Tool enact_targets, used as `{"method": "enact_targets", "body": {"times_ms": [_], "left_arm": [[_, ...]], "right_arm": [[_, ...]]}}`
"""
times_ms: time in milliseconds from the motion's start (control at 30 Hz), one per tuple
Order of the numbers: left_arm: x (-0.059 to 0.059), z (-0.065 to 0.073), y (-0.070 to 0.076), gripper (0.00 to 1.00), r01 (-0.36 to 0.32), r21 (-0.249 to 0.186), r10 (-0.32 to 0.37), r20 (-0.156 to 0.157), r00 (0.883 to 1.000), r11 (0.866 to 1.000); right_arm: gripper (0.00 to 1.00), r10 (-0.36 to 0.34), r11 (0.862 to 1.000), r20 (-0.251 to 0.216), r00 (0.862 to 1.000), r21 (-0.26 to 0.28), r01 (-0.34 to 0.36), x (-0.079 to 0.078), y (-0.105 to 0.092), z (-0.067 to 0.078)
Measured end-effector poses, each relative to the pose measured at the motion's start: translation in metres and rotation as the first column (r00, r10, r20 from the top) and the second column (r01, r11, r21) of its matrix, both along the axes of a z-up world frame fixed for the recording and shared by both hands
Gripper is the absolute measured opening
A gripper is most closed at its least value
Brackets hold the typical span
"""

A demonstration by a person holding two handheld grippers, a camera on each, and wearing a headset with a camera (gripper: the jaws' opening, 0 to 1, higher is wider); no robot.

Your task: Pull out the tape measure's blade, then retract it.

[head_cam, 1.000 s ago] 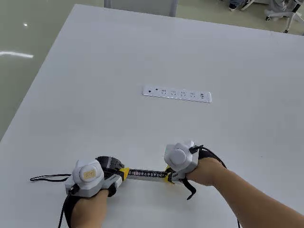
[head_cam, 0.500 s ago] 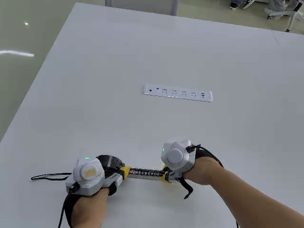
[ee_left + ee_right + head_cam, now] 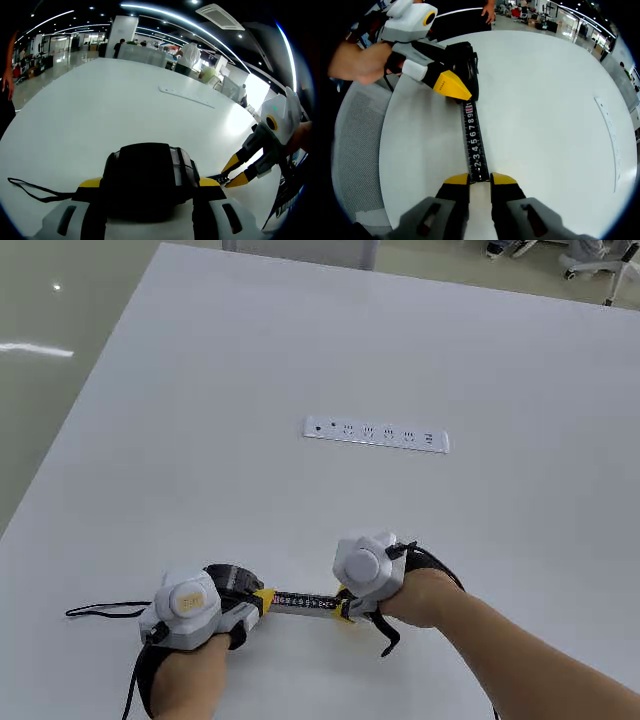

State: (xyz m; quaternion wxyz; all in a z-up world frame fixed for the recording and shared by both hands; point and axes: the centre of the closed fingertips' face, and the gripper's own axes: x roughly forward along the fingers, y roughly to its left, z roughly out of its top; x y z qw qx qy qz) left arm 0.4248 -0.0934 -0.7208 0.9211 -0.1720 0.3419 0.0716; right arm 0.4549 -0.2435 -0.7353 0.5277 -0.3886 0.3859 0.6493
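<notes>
Right gripper (image 3: pixel 343 608), pinching blade (image 3: pixel 303 602), nearer left gripper (image 3: pixel 262 600) clamping tape measure (image 3: pixel 230 582)

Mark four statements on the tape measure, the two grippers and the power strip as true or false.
1. The left gripper is clamped on the black tape measure case. True.
2. The blade is fully wound into the case. False: a numbered stretch runs from the case to the right gripper.
3. The right gripper pinches the blade's free end. True.
4. The power strip lies under the blade. False: it lies farther up the table, apart from both grippers.
</notes>
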Motion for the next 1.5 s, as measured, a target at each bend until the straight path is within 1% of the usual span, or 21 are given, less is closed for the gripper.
{"method": "enact_targets", "body": {"times_ms": [100,467,567,633,933,1067,1100,1400,1500], "left_arm": [[0.0,0.0,0.0,0.67,0.001,0.0,-0.001,0.0,1.0,1.0],[0.0,0.001,0.0,0.67,-0.006,-0.011,0.006,0.003,1.0,1.0],[0.001,0.001,0.002,0.67,-0.009,-0.017,0.009,0.005,1.0,1.0],[0.001,0.001,0.002,0.67,-0.006,-0.017,0.006,0.005,1.0,1.0],[0.001,0.002,0.003,0.66,-0.008,-0.028,0.009,0.005,1.0,1.0],[0.001,0.001,0.004,0.66,-0.008,-0.029,0.008,0.005,1.0,1.0],[0.001,0.001,0.004,0.66,-0.007,-0.028,0.007,0.005,1.0,1.0],[0.001,0.002,0.003,0.66,-0.006,-0.032,0.006,0.003,1.0,0.999],[0.001,0.001,0.004,0.66,-0.007,-0.033,0.007,0.002,1.0,0.999]], "right_arm": [[0.15,-0.009,1.0,-0.005,1.0,0.004,0.01,0.0,0.002,0.0],[0.15,-0.007,1.0,-0.009,1.0,0.016,0.008,0.0,0.008,0.002],[0.15,-0.008,1.0,-0.014,1.0,0.025,0.008,-0.001,0.012,0.004],[0.15,0.008,1.0,-0.012,1.0,0.026,-0.007,-0.002,0.015,0.004],[0.15,0.012,0.999,-0.011,1.0,0.036,-0.011,-0.003,0.024,0.004],[0.15,0.009,0.999,-0.013,1.0,0.04,-0.009,-0.004,0.028,0.002],[0.15,0.011,0.999,-0.013,1.0,0.041,-0.01,-0.006,0.029,0.004],[0.15,0.01,0.998,-0.019,1.0,0.058,-0.009,-0.01,0.04,0.003],[0.15,0.016,0.998,-0.018,1.0,0.066,-0.014,-0.012,0.046,0.003]]}}
